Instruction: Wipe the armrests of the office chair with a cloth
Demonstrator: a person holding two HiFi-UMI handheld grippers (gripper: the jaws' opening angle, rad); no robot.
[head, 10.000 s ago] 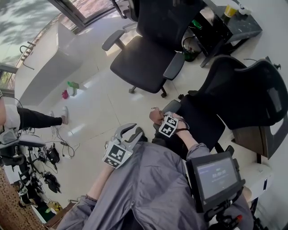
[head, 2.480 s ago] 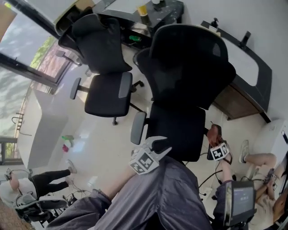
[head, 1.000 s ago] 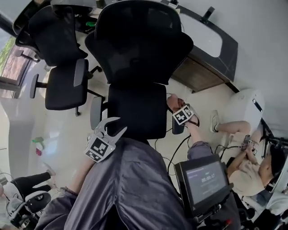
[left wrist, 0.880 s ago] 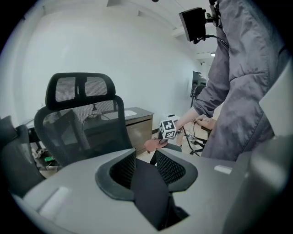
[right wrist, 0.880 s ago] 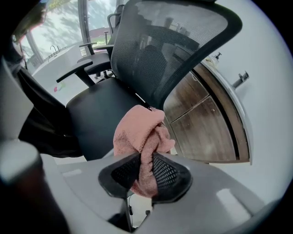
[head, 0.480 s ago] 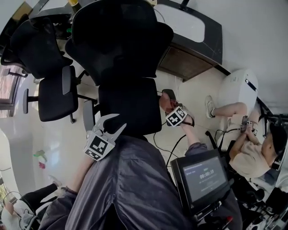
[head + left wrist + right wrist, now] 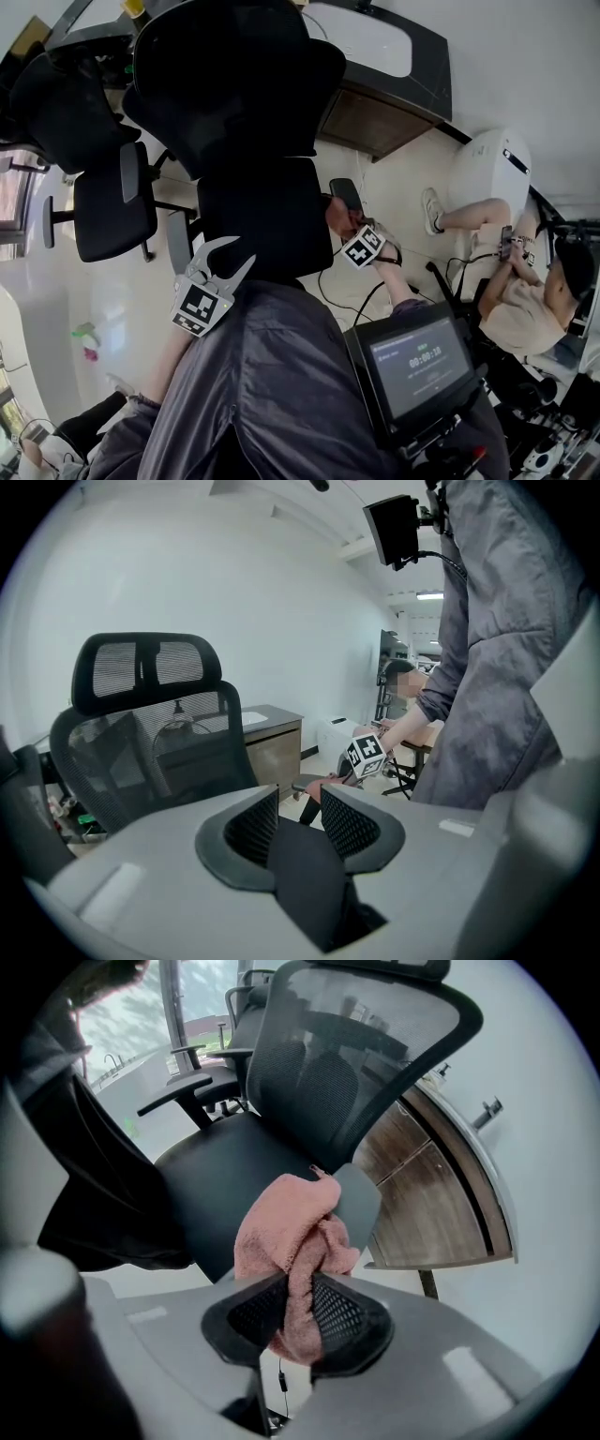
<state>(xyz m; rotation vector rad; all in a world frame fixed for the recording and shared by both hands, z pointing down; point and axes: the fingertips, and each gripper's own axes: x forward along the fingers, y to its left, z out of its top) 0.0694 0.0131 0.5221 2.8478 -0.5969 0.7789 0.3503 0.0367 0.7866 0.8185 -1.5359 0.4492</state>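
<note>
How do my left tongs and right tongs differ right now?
The left tongs stand open and empty, while the right tongs are shut on the pink cloth. The left tongs look roughly level at the chair back and touch nothing, whereas the right tongs point steeply down, with the cloth against the grey armrest. Both have the same grey build.

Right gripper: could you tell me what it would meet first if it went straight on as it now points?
Probably the grey armrest pad of the office chair: the pink cloth clamped in the right gripper seems to sit right against it, though depth is unclear.
</note>
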